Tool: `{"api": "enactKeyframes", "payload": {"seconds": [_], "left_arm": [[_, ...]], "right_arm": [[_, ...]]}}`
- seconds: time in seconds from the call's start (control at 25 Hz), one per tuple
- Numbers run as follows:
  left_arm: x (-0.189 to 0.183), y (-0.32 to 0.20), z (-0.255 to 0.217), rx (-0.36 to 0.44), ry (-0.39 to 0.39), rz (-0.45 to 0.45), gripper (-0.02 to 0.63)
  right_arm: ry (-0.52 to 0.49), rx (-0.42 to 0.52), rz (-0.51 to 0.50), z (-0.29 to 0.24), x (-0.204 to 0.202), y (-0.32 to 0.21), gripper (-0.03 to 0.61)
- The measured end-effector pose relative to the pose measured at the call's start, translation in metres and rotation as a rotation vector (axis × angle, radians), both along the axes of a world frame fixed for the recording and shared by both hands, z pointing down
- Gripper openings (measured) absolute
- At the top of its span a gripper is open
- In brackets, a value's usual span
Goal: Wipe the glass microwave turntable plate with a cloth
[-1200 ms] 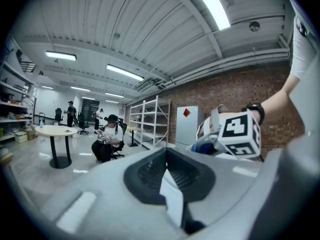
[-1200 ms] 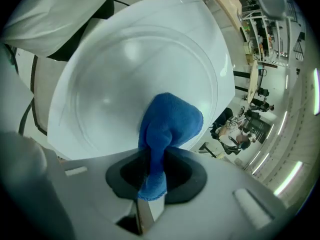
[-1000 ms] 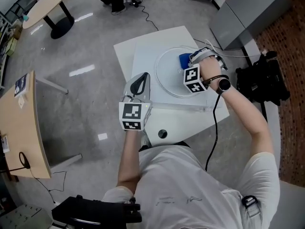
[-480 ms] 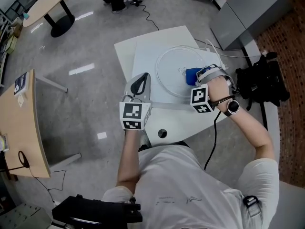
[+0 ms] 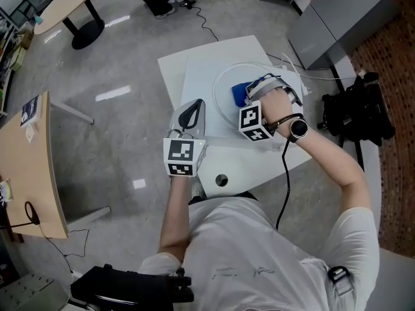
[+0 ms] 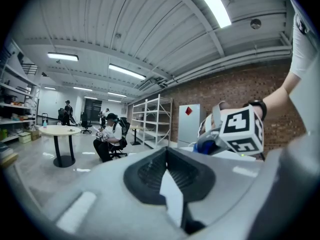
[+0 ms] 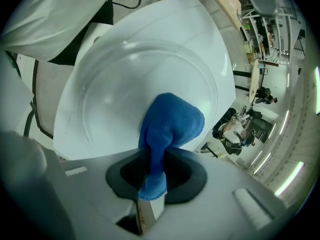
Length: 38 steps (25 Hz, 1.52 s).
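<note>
The clear glass turntable plate (image 5: 222, 106) lies flat on a white table (image 5: 194, 63). My right gripper (image 5: 254, 91) is shut on a blue cloth (image 5: 238, 94) and presses it onto the plate's left half. In the right gripper view the cloth (image 7: 170, 121) bulges out from the right gripper (image 7: 155, 164) onto the plate (image 7: 110, 84). My left gripper (image 5: 190, 114) hovers at the table's front left edge, off the plate, shut with nothing in it. In the left gripper view the left gripper (image 6: 170, 179) points level towards the right hand.
A black bag (image 5: 356, 109) sits on the floor right of the table, with a grey cabinet (image 5: 337, 18) behind it. A black cable (image 5: 283, 173) hangs off the table's front. A wooden desk (image 5: 26, 167) stands at the left and a round table (image 5: 65, 2) further back.
The right gripper has swept the cloth from the plate's right side leftwards across the plate. The left gripper has stayed where it was.
</note>
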State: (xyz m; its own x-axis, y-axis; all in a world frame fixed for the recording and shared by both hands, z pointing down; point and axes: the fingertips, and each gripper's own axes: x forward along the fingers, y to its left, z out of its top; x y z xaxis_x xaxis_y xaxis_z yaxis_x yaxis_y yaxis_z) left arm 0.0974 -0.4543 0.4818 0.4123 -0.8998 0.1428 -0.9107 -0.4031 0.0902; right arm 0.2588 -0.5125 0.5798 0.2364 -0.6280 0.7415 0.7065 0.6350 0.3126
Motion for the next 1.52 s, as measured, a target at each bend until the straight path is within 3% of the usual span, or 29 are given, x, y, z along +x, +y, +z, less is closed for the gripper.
{"api": "enactKeyframes", "payload": {"seconds": [0.2, 0.4, 0.52, 0.68, 0.8, 1.0, 1.16, 1.32, 1.52], "left_arm": [[-0.004, 0.005, 0.0, 0.015, -0.005, 0.008, 0.0], [-0.004, 0.016, -0.003, 0.027, -0.002, 0.044, 0.0], [0.0, 0.026, -0.007, 0.031, 0.006, 0.082, 0.0], [0.005, 0.037, -0.014, 0.031, 0.026, 0.126, 0.0], [0.005, 0.044, -0.028, 0.059, 0.04, 0.132, 0.0], [-0.007, 0.066, -0.069, 0.19, 0.074, 0.092, 0.0], [-0.014, 0.088, -0.078, 0.222, 0.066, 0.086, 0.0], [-0.001, 0.123, -0.083, 0.217, 0.073, 0.099, 0.0], [0.035, 0.179, -0.078, 0.21, 0.072, 0.102, 0.0]], "right_arm": [[0.04, 0.038, 0.117, -0.003, 0.034, -0.028, 0.064], [0.017, 0.029, 0.199, 0.002, 0.053, -0.003, 0.066], [-0.051, 0.028, 0.219, 0.003, 0.037, 0.017, 0.066], [-0.217, 0.023, 0.243, -0.008, -0.001, 0.049, 0.066], [-0.464, 0.055, 0.305, -0.034, -0.025, 0.075, 0.064], [-1.155, 0.127, 0.516, -0.085, -0.044, 0.14, 0.064], [-1.597, 0.086, 0.569, -0.102, -0.065, 0.185, 0.066], [-1.85, 0.065, 0.546, -0.118, -0.07, 0.217, 0.066], [-2.009, 0.052, 0.501, -0.137, -0.05, 0.27, 0.066]]}}
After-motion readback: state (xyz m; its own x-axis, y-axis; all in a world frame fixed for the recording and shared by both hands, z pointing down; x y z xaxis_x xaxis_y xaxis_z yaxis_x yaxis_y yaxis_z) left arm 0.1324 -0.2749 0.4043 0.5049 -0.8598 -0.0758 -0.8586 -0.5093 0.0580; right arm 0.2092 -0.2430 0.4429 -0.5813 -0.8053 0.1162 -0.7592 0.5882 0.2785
